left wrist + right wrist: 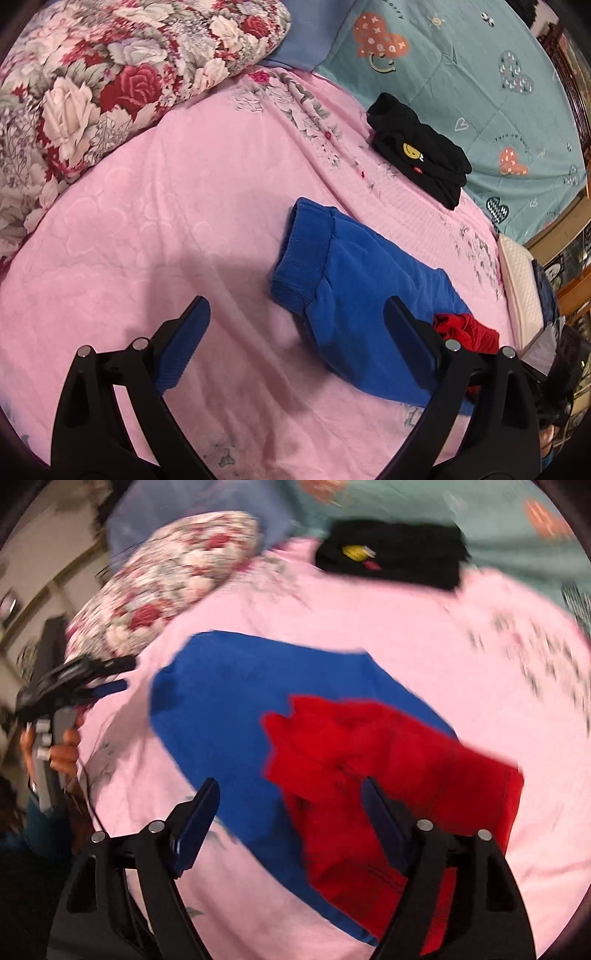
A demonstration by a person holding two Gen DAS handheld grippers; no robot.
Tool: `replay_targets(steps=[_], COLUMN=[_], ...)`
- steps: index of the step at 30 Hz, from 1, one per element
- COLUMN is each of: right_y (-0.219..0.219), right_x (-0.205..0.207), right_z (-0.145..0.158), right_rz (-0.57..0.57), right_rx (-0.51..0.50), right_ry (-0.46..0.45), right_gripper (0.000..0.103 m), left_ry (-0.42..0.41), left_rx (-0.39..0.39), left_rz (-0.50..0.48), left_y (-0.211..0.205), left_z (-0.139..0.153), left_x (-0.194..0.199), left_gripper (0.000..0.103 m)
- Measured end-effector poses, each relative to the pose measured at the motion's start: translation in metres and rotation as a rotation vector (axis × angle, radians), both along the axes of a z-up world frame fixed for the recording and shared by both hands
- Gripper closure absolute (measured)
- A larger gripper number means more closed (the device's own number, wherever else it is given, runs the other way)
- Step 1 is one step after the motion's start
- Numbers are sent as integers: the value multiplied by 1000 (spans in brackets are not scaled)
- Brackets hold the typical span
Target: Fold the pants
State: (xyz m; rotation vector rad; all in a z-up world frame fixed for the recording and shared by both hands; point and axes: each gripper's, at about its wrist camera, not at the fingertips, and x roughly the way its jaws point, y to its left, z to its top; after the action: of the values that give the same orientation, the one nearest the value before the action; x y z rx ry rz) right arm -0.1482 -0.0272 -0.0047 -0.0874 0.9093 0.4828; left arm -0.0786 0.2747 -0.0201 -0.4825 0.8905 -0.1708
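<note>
Two garments lie overlapped on the pink bedspread: blue pants, centre-right in the left wrist view, ribbed band toward frame centre, and a red garment piled on their far end (which of the two is to be folded I cannot tell). Left gripper: jaws wide, empty, above the sheet beside the blue cloth. Right gripper: jaws wide, empty, over the red/blue overlap; view motion-blurred. Judgement: separate the layers first. Pinch a single layer at an edge, lift clear, spread flat before creasing. Folded black garment sits upper right, floral quilt upper left.
</note>
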Motion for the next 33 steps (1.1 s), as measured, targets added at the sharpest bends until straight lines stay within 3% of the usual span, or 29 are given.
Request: replay_targets(steps=[3,5,9,11,12,13,16,18,24,28,33], right_y=[54,90,133,144,145,147,140,136,99,89,87], right_x=[-7,-6,6,11,13,17,26,27,55,57,56], right_z=[-4,-23,-57,-59,-59,-60,-58,-49,-23,-24,-26], right_rz=[162,250,315,329,332,336,339,336,234,212,221], right_rx=[-111,-216,-342,-344,-343,-343,-302,-274,-22,47,82], right_ry=[-59,-76,-89,-135,-146,-146,-112,-112,-40,-9,5], right_gripper=[22,22,22,24,41,65,84,90,91,91,91], left_ry=[26,50,85,102,110,119,145,170,185,177,145], left_rx=[-42,-65,-102,-123,-133,-147,-205,-255,-381,-469,-501], left_rz=[-5,-14,-37,-50,-55,-61,-77,-90,-75,-40,26], left_y=[1,-1,-5,-8,-9,-11,-15,-19,-33,-39,-46], left_z=[-2,-5,-10,-13,-14,-16,-22,-27,-39,-46,-53], left_x=[-2,-6,-13,-15,-15,-14,-9,-5,11,26,46], left_gripper=[7,7,7,7,7,7,7,7,7,7,7])
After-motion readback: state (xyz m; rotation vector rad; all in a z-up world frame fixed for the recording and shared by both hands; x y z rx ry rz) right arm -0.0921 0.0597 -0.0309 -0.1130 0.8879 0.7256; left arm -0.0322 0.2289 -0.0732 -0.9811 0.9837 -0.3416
